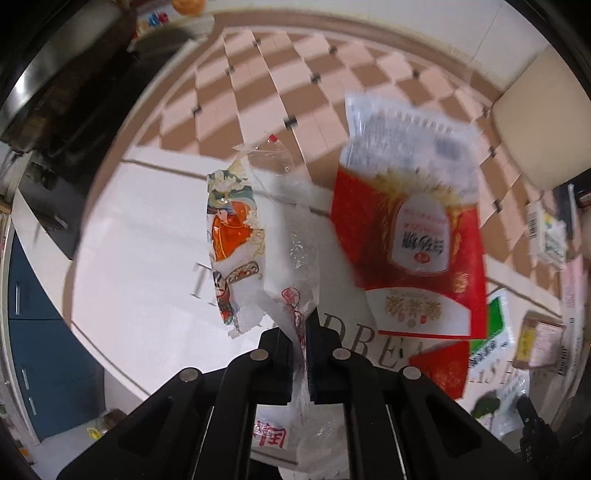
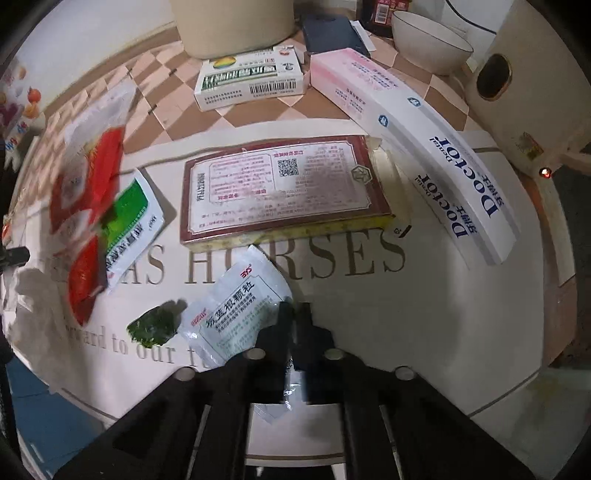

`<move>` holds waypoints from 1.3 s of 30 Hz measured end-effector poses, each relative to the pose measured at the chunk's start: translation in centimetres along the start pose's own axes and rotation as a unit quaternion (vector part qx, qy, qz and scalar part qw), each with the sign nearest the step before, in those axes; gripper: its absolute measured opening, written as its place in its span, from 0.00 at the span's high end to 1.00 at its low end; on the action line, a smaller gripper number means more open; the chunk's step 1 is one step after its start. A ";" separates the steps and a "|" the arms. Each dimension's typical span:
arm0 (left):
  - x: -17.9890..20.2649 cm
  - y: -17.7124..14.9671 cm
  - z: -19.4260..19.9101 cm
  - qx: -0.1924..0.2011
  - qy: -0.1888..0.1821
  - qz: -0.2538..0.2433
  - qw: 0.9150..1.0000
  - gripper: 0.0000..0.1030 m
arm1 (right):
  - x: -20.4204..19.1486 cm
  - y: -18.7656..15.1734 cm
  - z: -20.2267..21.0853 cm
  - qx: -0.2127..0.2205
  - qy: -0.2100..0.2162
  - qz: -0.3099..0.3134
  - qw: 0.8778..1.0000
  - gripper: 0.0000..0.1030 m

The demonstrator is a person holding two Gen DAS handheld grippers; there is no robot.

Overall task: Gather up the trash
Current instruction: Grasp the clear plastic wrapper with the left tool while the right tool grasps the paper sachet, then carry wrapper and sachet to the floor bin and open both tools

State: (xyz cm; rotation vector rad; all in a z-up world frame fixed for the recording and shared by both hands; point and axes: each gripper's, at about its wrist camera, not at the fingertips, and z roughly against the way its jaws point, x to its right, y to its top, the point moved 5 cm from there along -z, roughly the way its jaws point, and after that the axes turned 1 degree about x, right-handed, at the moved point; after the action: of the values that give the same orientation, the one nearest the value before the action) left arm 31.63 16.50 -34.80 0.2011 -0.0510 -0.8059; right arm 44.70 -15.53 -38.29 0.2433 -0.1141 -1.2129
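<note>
My left gripper (image 1: 306,325) is shut on a crumpled clear plastic wrapper with orange and blue print (image 1: 243,236), held up above the white tablecloth (image 1: 147,258). A red and white snack wrapper (image 1: 410,229) appears blurred just right of it; it also shows in the right wrist view (image 2: 88,184). My right gripper (image 2: 293,314) is shut on the corner of a white medicine sachet (image 2: 236,314) lying on the cloth. A green and white sachet (image 2: 129,229) and a dark green leafy scrap (image 2: 155,325) lie to its left.
A flat red-bordered box (image 2: 284,188) lies mid-table, a long "Doctor" toothpaste box (image 2: 443,162) to its right, a white and green medicine box (image 2: 251,81) behind. A bowl (image 2: 428,40), a cream container (image 2: 236,26) and a cream appliance (image 2: 528,96) stand at the back.
</note>
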 end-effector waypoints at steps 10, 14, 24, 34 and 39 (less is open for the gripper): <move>-0.2 -1.0 9.9 0.114 -0.044 -0.036 0.992 0.98 | 1.1 -0.5 5.9 0.069 0.058 -0.059 0.994 1.00; -1.9 -4.0 12.0 0.129 -0.075 -0.057 0.987 0.98 | -0.2 -2.5 11.4 0.099 0.068 -0.075 0.990 1.00; -7.8 -16.8 8.7 0.062 -0.131 -0.097 0.985 0.98 | -5.3 -16.0 15.8 0.100 0.079 -0.090 0.988 1.00; -6.2 -28.8 -19.6 -0.193 -0.185 -0.085 0.960 0.97 | -7.8 -32.5 -4.8 -0.076 0.066 -0.102 0.990 1.00; -3.0 -33.5 -35.9 -0.280 -0.219 -0.072 0.932 0.97 | -7.2 -38.0 -19.3 -0.139 0.062 -0.123 0.981 1.00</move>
State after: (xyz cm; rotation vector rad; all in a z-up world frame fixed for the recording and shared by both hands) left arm 10.15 1.77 -76.50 -0.5245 -0.2253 -0.9691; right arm 11.73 -18.80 -66.06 0.0891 0.1989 -1.4397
